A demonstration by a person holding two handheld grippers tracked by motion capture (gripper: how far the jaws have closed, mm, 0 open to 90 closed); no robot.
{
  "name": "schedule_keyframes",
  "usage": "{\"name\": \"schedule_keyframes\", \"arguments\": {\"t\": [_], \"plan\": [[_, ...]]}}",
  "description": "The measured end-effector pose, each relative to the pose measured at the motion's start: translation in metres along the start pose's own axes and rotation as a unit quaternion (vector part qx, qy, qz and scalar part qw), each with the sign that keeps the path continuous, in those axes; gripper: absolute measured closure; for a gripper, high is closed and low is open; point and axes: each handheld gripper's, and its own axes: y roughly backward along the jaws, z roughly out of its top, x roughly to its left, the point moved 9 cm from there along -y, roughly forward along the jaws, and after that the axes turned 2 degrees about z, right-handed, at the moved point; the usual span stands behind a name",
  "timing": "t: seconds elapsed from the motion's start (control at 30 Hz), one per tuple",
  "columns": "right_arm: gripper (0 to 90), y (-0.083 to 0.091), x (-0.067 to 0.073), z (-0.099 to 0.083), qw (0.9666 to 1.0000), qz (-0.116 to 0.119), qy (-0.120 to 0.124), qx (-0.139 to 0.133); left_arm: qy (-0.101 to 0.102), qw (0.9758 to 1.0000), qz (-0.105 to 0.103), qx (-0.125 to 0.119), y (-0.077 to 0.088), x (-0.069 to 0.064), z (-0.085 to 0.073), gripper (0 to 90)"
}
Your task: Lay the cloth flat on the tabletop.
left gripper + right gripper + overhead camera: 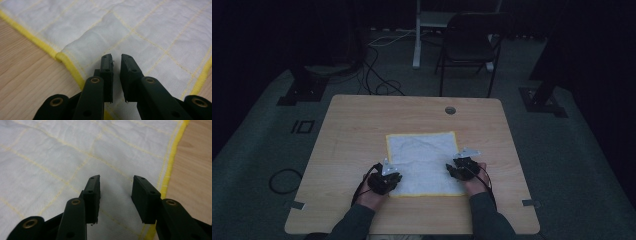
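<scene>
While I hold a tool in each hand at the near edge of the cloth (424, 161), that white cloth with its yellow hem lies spread flat on the wooden table (352, 130), a little nearer to me than the table's middle. My left gripper (384, 179) sits at the cloth's near left corner, and my right gripper (463, 167) sits on the cloth's right edge, a bit farther from me than the left one. Seen along the left gripper (116, 58), its two black jaws stand close together with only a thin gap between them, hovering over the cloth (140, 32) just inside the hem; a raised fold of fabric runs up to the hem right in front of the tips, but nothing is pinched between the pads. Seen along the right gripper (116, 181), the jaws stand well apart with bare cloth (62, 152) showing between them, and the yellow hem runs just past the right-hand jaw, with bare wood beyond it. No box, bowl or tray stands on the table. From the high view I can make out a small round hole (450, 110) in the tabletop beyond the cloth's far edge, a dark folding chair (469, 47) past the far side of the table, and cables (379, 75) on the floor there; the gripper views instead give the thin yellow grid lines stitched across the cloth and its creases, which are too faint to see from above.
</scene>
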Motion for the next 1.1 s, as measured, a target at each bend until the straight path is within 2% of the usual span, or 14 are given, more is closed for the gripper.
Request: {"name": "schedule_keyframes", "arguments": {"t": [0.2,0.23,0.33,0.6,0.77,0.93,1.03,1.1], "plan": [[58.1,0.006,0.006,-0.006,1.0,-0.001,-0.001,0.003,-0.004,0.9999,0.01,0.001,0.003,0.004,-0.003,80.8],[57.9,0.008,0.008,-0.008,1.0,0.002,-0.008,0.001,-0.001,0.9999,0.01,0.0,0.004,0.006,-0.004,80.8],[57.7,0.01,0.013,-0.01,1.0,0.007,-0.007,0.0,0.006,0.9999,0.014,0.001,0.007,0.01,-0.007,80.8],[57.3,0.013,0.02,-0.014,0.9999,0.014,-0.008,-0.001,0.006,0.9997,0.023,0.011,0.018,0.014,-0.018,81.0],[56.8,0.013,0.019,-0.014,0.9999,0.014,-0.008,-0.003,0.006,0.9997,0.019,0.015,0.022,0.012,-0.022,81.1],[57.2,0.012,0.014,-0.013,0.9999,0.011,-0.008,-0.007,0.017,0.9997,0.008,0.016,0.025,0.009,-0.024,81.2],[55.5,0.013,0.012,-0.012,0.9999,0.006,-0.006,-0.006,0.018,0.9996,0.02,-0.003,0.029,0.011,-0.019,78.4],[54.0,0.015,0.011,-0.011,0.9999,0.0,-0.007,-0.012,0.027,0.999,0.029,-0.021,0.033,0.016,-0.012,76.4]]}}
